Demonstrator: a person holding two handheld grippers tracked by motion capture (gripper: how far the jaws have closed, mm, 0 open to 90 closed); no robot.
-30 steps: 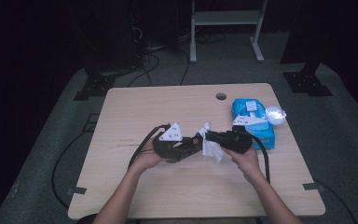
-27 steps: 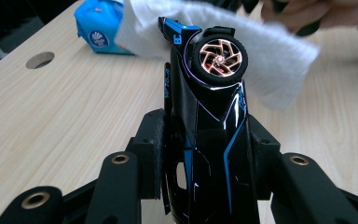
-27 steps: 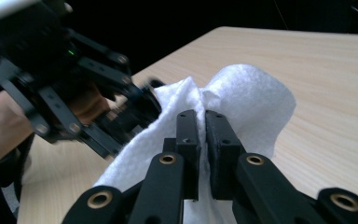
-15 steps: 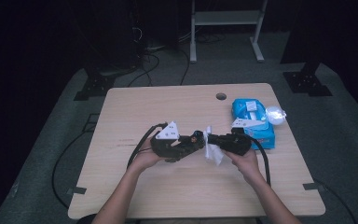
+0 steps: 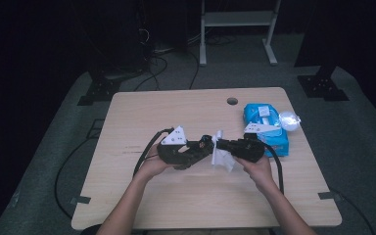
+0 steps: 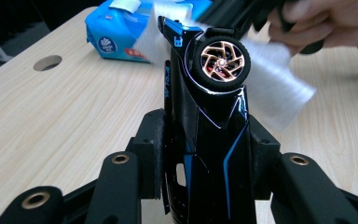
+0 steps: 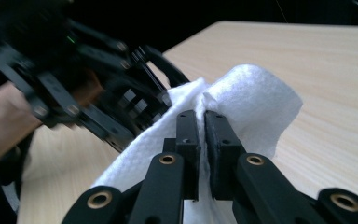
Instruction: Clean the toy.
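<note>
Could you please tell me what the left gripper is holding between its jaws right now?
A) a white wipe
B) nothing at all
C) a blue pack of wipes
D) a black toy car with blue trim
D: in the left gripper view, the left gripper has its jaws pressed on both sides of the black toy car, whose copper-spoked wheel faces the camera, while the white wipe sits in the right gripper.

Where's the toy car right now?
High view: the toy car sits mid-table, clamped in the left gripper, its front against the white wipe pinched by the right gripper.
</note>
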